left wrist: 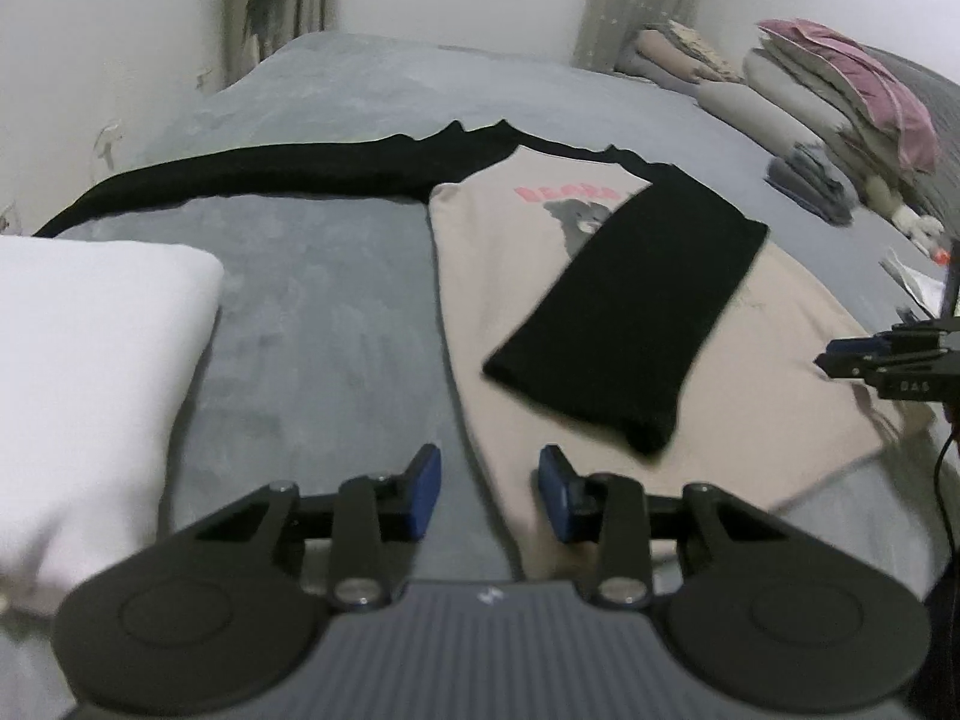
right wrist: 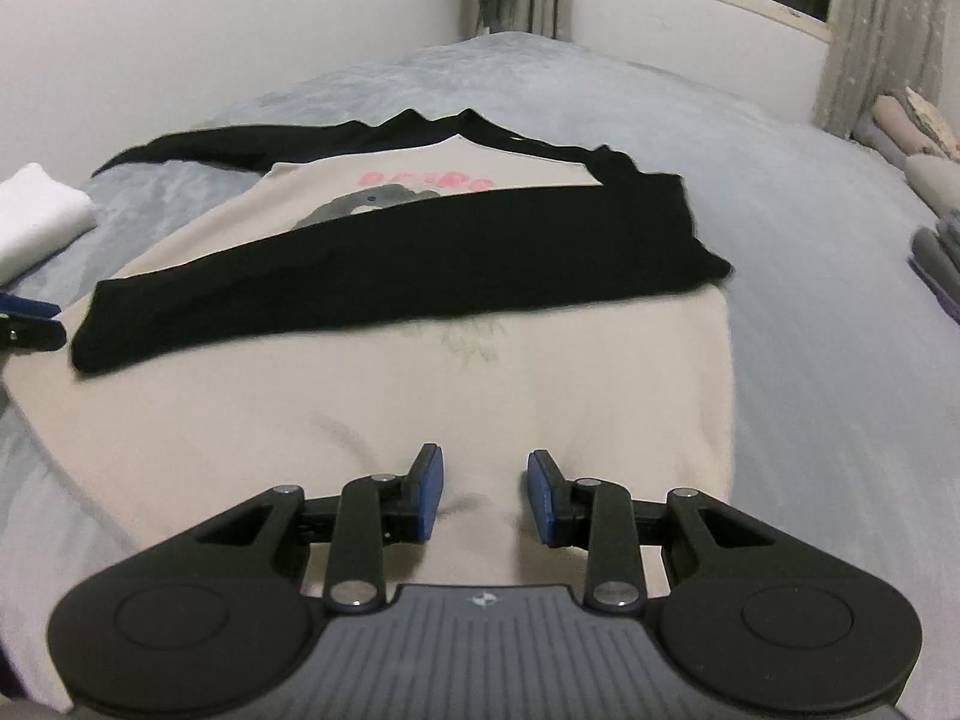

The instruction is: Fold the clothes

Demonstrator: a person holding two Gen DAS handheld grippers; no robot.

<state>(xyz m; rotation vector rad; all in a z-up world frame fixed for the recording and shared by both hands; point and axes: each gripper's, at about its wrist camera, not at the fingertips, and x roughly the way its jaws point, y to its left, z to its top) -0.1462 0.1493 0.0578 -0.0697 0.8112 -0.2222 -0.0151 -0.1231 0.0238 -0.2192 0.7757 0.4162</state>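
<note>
The bed cover point(left wrist: 312, 300) is a grey cloth with a soft, velvety nap that looks matt and slightly mottled. On it lies a shirt point(right wrist: 420, 396) of smooth beige knit cloth, matt, with a flat pink and grey print on the chest; its black sleeve point(right wrist: 384, 264) is a denser, light-swallowing matt fabric. The folded white cloth point(left wrist: 90, 360) looks soft and plain. The left gripper point(left wrist: 489, 498) and the right gripper point(right wrist: 485, 495) have matt black plastic arms, shiny metal pivot pins, blue pads with a dull rubbery look, and a ribbed grey plastic body. The stacked bedding point(left wrist: 840, 90) is crumpled cloth, and the wall point(left wrist: 120, 30) looks like smooth matt paint.
</note>
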